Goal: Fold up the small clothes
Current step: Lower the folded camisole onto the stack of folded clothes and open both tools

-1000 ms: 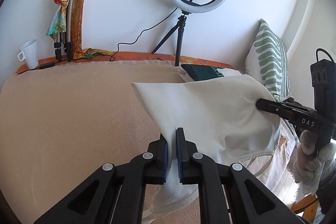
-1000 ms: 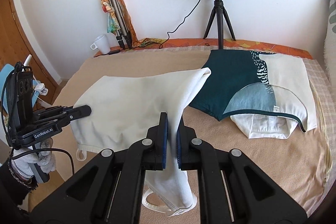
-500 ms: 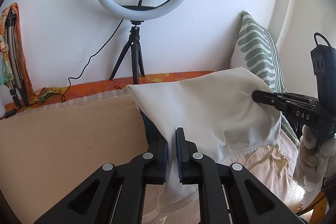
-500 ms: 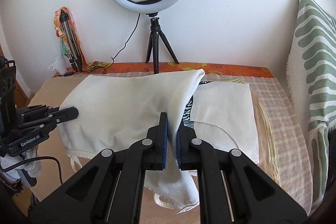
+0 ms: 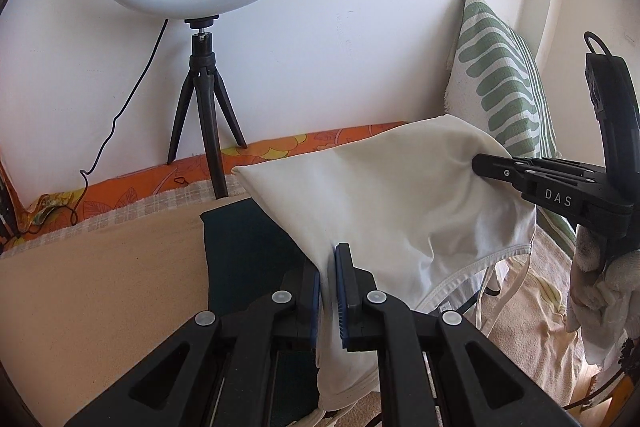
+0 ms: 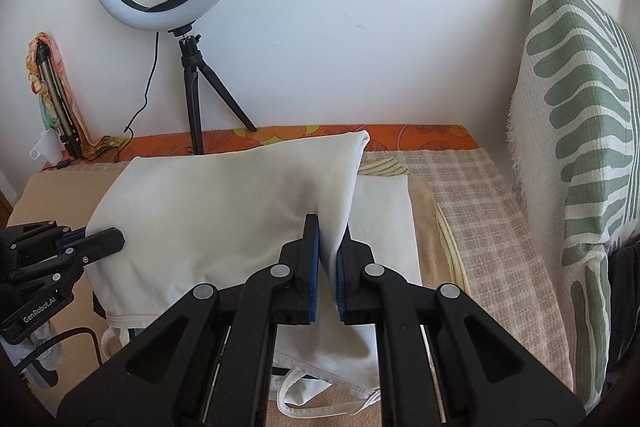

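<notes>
A folded white garment hangs stretched between both grippers above the bed. My left gripper is shut on one side of it. My right gripper is shut on the opposite side; it also shows at the right of the left wrist view. The garment fills the middle of the right wrist view, where the left gripper shows at its left side. A dark green garment and a folded white piece lie on the bed below.
A ring light on a tripod stands at the back by the wall. A green-striped pillow leans at the right. A checked cloth covers the bed's right part. A white mug and a wrapped tripod stand far left.
Both grippers have carried the white garment to the right, over the stacked clothes and towards the pillow. Both stay shut on it.
</notes>
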### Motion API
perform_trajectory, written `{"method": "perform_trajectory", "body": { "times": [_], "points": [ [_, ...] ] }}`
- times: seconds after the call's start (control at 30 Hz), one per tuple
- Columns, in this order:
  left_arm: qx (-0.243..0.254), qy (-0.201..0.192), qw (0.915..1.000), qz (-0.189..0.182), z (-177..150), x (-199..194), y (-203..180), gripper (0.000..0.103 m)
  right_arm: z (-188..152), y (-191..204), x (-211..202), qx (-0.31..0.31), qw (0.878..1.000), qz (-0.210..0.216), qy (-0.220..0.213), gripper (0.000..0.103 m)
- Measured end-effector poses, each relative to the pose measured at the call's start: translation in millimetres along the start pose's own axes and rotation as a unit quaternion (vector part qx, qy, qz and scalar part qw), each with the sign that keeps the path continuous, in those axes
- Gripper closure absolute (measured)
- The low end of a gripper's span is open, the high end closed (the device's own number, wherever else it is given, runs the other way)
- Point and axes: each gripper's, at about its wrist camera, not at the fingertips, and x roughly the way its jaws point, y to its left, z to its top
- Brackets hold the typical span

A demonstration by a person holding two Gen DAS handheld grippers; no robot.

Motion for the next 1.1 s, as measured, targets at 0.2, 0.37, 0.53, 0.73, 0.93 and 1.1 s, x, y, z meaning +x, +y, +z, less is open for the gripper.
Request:
{"method": "perform_trajectory", "body": {
  "times": [0.2, 0.37, 0.53, 0.73, 0.93, 1.1],
  "points": [
    [0.02, -0.006, 0.9997, 0.009, -0.5, -2.9, -10.5, 0.078, -1.8, -9.6, 22.6, 0.0, 0.999, -0.031, 0.016, 0.091],
    [0.027, -0.008, 0.9996, 0.009, -0.5, -12.2, -16.0, 0.074, -5.3, -14.8, 15.5, 0.015, 0.999, -0.034, 0.008, 0.07],
    [0.027, -0.013, 0.9995, 0.007, -2.2, -29.8, -19.8, 0.069, -7.5, -14.2, -0.7, 0.023, 0.999, -0.03, 0.001, 0.07],
    [0.033, -0.032, 0.9989, 0.008, -4.7, -63.3, -29.2, 0.068, -10.2, -6.5, -31.8, 0.028, 0.999, -0.02, -0.014, 0.07],
    [0.039, -0.048, 0.9981, 0.004, -10.0, -97.8, -37.8, 0.068, -14.2, 8.1, -65.2, 0.028, 0.999, -0.012, -0.03, 0.07],
    [0.037, -0.057, 0.9977, -0.001, -19.2, -124.9, -39.5, 0.06, -22.5, 21.5, -91.7, 0.026, 0.999, -0.008, -0.041, 0.07]
  ]
}}
